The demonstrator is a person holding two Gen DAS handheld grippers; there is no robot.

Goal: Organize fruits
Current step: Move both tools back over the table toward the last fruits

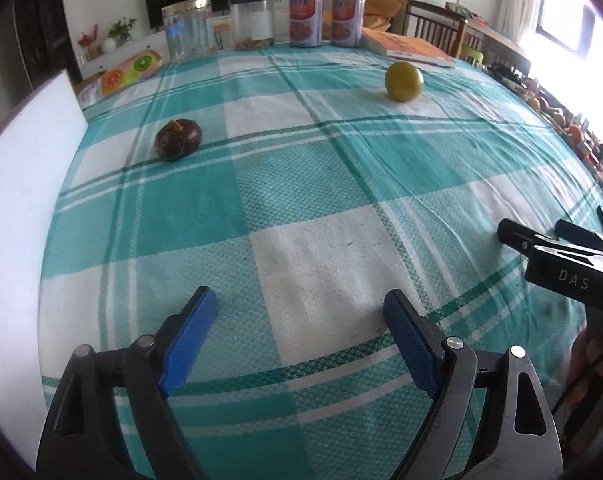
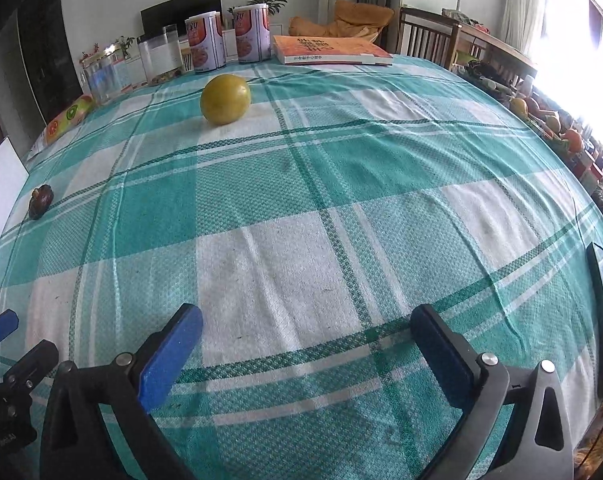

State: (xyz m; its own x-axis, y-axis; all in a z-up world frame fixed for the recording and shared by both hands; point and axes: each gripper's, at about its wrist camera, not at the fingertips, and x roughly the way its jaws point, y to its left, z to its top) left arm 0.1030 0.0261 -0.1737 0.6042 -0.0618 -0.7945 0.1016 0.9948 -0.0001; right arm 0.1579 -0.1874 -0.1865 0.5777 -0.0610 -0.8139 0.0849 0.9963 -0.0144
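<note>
While a teal-and-white checked cloth covers the counter (image 2: 301, 240), both tongs hang over it with jaws wide apart and empty: left tongs (image 1: 301, 312), right tongs (image 2: 307, 330). Far back sits a yellow-green fruit (image 2: 225, 99); well apart, near the white board (image 1: 17, 220), lies a smaller dark purple fruit (image 1: 178, 139).

Left gripper (image 1: 299, 306) angled down, blue-padded jaws spread wide, nothing between them. Right gripper (image 2: 307, 322) likewise tilted down, jaws at full spread, empty. Both side by side, near each other, not touching.
</note>
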